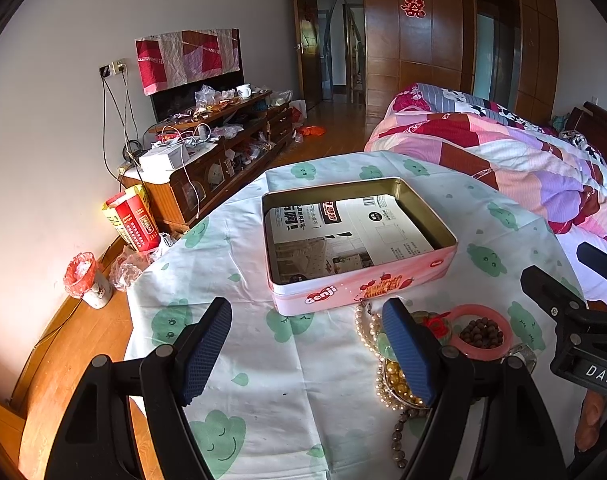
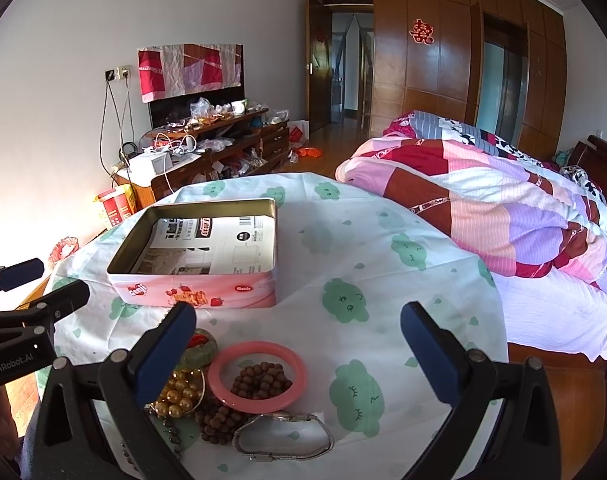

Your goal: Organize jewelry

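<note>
Nearest the right tongs [image 2: 299, 356], spread wide and holding nothing, the jewelry lies in one tangled heap on the clothed surface [image 2: 383, 264]: a silver watch bracelet [image 2: 281, 438] at the front, a pink bangle [image 2: 257, 374] ringing a coil of brown wooden beads [image 2: 261, 378], gold pearl beads [image 2: 179, 394] and a green jade piece [image 2: 201, 350] crowded against it. The left tongs [image 1: 307, 350] are likewise spread and empty, one pad hanging just over the pearl strand [image 1: 363, 332].

The risk, as I judge it, sits in that overlap — closing on the bangle may catch the bead coil inside it, and lifting one strand may drag its neighbours along or off the near edge. The watch bracelet lies flat and thin, so the pads may slip over it or pinch the cloth and shift everything.

Further back, the open Genji tin [image 2: 195, 296] waits, lined with printed paper [image 2: 215, 246] — a loose liner that a dropped piece could skid on.
</note>
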A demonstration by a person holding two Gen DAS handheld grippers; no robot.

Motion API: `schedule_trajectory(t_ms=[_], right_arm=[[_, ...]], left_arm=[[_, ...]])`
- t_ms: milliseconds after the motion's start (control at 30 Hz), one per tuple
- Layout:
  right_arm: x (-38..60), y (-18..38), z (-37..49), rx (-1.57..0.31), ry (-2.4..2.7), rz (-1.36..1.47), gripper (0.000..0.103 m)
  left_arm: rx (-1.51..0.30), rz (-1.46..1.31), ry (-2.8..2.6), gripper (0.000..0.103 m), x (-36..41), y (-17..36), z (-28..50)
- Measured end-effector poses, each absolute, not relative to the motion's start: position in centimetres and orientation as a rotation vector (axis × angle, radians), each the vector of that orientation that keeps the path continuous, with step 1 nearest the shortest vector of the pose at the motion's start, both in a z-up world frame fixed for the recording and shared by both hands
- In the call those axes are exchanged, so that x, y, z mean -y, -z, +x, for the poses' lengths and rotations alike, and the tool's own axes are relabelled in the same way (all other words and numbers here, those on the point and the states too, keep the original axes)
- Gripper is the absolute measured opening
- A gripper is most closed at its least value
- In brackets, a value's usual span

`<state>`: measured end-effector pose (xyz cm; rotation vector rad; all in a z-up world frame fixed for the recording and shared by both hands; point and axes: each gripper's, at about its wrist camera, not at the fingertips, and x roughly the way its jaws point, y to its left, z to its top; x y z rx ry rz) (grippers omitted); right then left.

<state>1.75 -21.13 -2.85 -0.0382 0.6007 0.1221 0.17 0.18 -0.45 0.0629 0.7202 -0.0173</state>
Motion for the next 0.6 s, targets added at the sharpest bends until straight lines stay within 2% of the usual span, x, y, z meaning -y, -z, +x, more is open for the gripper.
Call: schedule_trajectory(t_ms=[600], right_arm=[[21.13, 2.90, 1.77, -0.602, -0.122, -0.040, 0.103]], left_arm=[[-0.729, 0.067, 0.019, 0.078, -0.11, 0.96, 0.23]])
